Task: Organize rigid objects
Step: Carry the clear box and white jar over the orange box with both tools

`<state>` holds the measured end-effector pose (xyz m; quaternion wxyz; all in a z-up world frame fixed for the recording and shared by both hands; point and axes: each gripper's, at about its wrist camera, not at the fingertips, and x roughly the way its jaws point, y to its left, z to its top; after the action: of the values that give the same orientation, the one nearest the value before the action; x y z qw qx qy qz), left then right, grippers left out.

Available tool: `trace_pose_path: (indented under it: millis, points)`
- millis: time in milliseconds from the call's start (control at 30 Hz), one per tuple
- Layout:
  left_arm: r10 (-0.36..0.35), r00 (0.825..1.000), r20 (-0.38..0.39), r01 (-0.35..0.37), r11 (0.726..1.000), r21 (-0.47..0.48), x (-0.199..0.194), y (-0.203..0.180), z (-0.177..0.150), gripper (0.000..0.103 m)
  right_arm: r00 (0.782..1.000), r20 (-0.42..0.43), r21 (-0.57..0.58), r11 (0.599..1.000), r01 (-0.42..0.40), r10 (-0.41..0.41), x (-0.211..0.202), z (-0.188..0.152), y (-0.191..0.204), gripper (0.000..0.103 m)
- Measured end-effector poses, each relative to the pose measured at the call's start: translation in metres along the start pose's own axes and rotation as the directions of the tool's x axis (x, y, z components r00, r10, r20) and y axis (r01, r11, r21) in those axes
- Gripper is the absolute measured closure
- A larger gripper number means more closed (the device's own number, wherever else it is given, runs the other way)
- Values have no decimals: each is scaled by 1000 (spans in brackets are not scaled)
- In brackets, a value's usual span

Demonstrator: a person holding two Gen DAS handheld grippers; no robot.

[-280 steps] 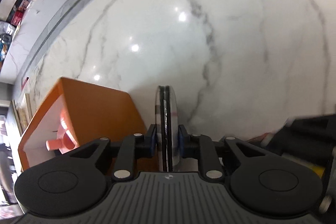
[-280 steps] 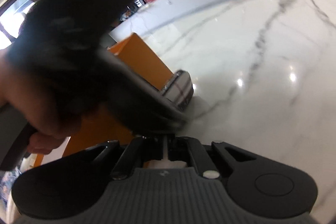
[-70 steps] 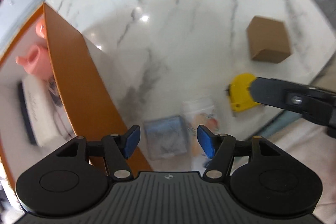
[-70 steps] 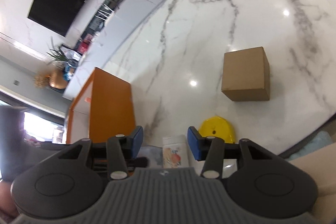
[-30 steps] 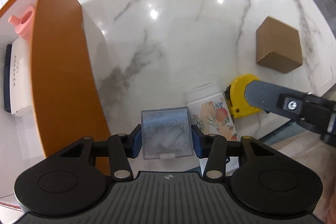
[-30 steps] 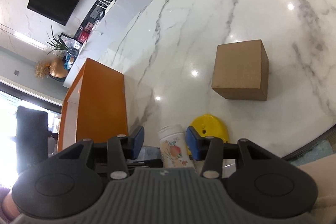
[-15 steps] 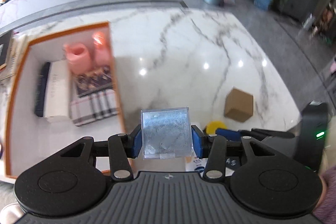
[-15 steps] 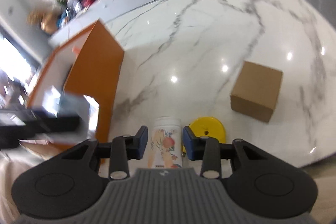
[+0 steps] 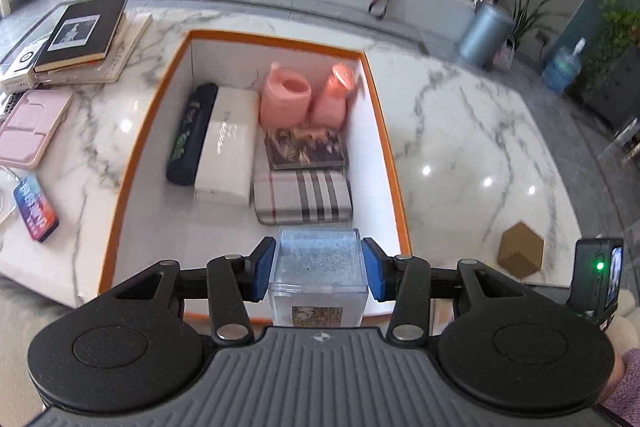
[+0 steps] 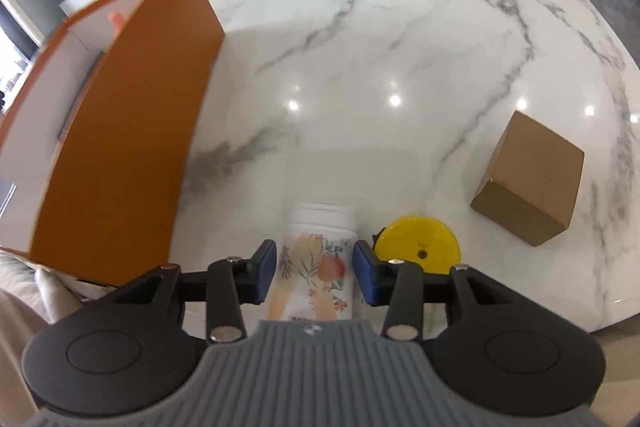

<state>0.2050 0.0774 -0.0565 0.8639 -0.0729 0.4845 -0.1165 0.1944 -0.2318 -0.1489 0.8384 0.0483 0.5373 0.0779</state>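
My left gripper (image 9: 319, 269) clamps a clear box (image 9: 318, 267) above the orange bin (image 9: 384, 131). My right gripper (image 10: 315, 269), jaws opening, straddles a floral bottle (image 10: 316, 263) lying on the marble table (image 10: 400, 47); pad contact unclear.

A: What is being hidden in the left wrist view?

B: The base of the clear box (image 9: 318, 269) is being covered by the gripper body, and its label is being cut off. The pink containers (image 9: 306, 97) at twelve o'clock are being blurred.

A: And in the right wrist view?

B: The bottom of the floral bottle (image 10: 318, 267) is being hidden, and the orange box (image 10: 116, 147) is being cropped at nine o'clock.
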Motion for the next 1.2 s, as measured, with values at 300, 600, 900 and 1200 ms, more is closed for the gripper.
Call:
trace_pose_path:
  millis: [300,600,900,1200]
  points:
    - [-15,999,35,17,998,-65,8,32,11,51,996,-53,-104,992,67,-73,12,-2,17,56]
    - [-2,999,35,3,1000,-12,24,54,26,51,999,37,-33,999,-9,10,-11,5,13,58]
    - [52,999,-13,-47,966,253,47,54,38,51,960,180,-228,958,-172,215,-81,57,49,57]
    - [136,990,-47,-105,906,410,67,53,34,51,942,54,-569,785,-243,331,-80,89,149,57]
